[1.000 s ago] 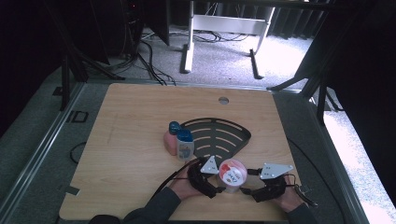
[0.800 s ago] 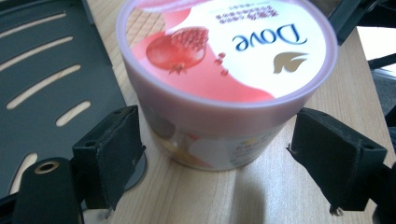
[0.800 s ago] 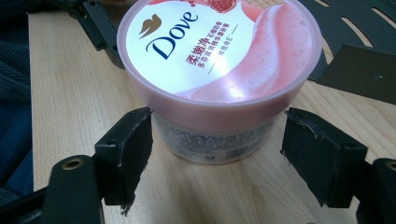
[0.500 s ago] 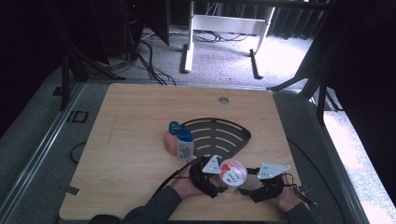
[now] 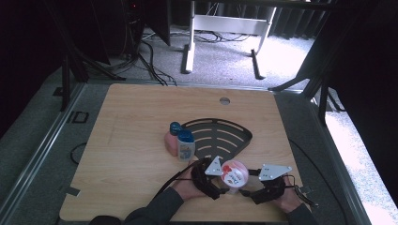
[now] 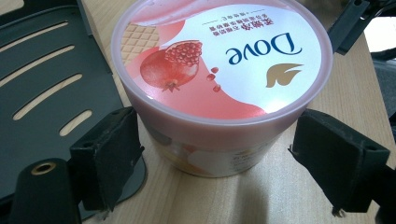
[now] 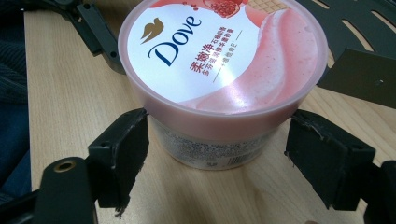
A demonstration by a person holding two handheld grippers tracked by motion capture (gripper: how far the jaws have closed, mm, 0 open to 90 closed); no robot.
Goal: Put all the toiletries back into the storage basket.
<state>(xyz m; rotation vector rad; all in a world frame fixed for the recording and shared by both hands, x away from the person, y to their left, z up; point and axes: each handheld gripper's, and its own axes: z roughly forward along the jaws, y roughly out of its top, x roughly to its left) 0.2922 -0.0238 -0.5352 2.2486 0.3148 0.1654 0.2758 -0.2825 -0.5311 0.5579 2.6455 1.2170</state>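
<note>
Spotter: Hardly shifted from a second ago. Tub on the same spot, right tool (image 5: pixel 256 187) perhaps nudged closer. Left tool (image 6: pixel 229 172)?

Logger: Spread wide, gripping nothing. Pads astride the pink Dove tub (image 6: pixel 222 60), narrow gaps both sides.

Spotter: Right tool from its own camera?

Logger: Likewise agape and empty-handed. One pad near the tub's lid rim; contact there not certain.

Spotter: Key relation?

Logger: Tub (image 5: pixel 234 172) standing upright on the counter (image 5: pixel 141 108) near its front edge, straight between the two tools: left tool (image 5: pixel 220 180) on its left, right tool at its right. Round, axis vertical, so no preferred side. Neither tool clearly nearer; probably only a squeeze left to make.

Spotter: Count, working outward.

Logger: Two tools, one tub. Beyond, one black slotted rack (image 5: pixel 220 136), edge just beside the tub. Two bottles at the rack's left, touching each other: pink one (image 5: pixel 171 140), blue-capped pale one (image 5: pixel 186 146). Farthest, one round grommet (image 5: pixel 225 100).
</note>
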